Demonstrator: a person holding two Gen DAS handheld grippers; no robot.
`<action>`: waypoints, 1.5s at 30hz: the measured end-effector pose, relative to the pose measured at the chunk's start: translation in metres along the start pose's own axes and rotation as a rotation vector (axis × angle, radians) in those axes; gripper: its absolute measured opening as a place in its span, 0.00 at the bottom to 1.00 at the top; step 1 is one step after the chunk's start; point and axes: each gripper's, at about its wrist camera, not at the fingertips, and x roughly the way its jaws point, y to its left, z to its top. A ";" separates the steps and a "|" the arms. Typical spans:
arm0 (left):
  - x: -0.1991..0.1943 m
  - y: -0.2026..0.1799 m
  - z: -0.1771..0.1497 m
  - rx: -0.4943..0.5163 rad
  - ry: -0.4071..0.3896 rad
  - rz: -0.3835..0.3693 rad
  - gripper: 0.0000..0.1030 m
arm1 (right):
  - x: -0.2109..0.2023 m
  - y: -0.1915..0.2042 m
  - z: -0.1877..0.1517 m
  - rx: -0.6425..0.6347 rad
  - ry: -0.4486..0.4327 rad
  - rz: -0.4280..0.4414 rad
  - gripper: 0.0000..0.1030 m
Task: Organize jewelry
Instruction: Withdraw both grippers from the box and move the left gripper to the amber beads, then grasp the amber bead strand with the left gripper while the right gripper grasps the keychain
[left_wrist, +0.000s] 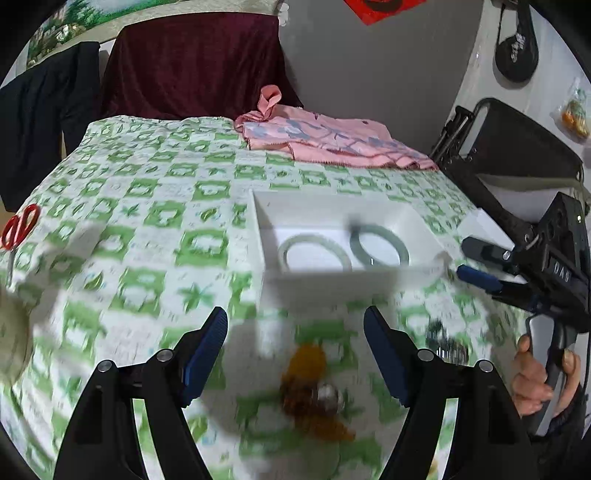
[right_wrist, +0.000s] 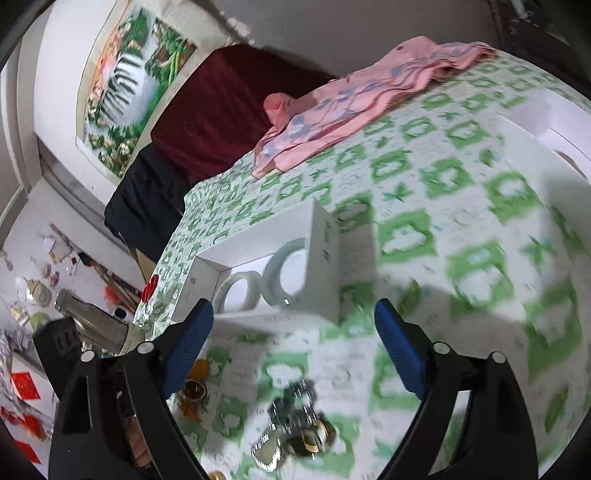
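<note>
A white open box (left_wrist: 328, 288) stands on the green-patterned tablecloth and holds two pale green bangles (left_wrist: 314, 254) (left_wrist: 380, 245). It also shows in the right wrist view (right_wrist: 325, 266) with the bangles (right_wrist: 238, 291) (right_wrist: 286, 273) inside. My left gripper (left_wrist: 295, 354) is open above an amber bead bracelet (left_wrist: 314, 391), blurred, lying on the cloth. My right gripper (right_wrist: 295, 350) is open above a silver and gold jewelry pile (right_wrist: 295, 432). The right gripper (left_wrist: 469, 262) shows in the left wrist view, open beside the box's right corner.
A pink cloth (left_wrist: 332, 136) lies at the table's far side. Red scissors (left_wrist: 20, 227) lie at the left edge. A white box lid (right_wrist: 554, 122) lies at the right. Amber beads (right_wrist: 194, 387) lie by my right gripper's left finger. The floor is cluttered beyond the table edge.
</note>
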 end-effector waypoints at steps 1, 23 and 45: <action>-0.002 -0.001 -0.005 0.011 0.007 0.004 0.73 | -0.005 -0.002 -0.005 0.006 -0.007 -0.007 0.87; 0.001 0.008 -0.033 0.016 0.098 0.108 0.74 | -0.028 0.005 -0.041 -0.097 -0.041 -0.143 0.91; -0.001 0.009 -0.037 0.099 0.078 0.213 0.35 | -0.029 0.012 -0.041 -0.142 -0.054 -0.157 0.91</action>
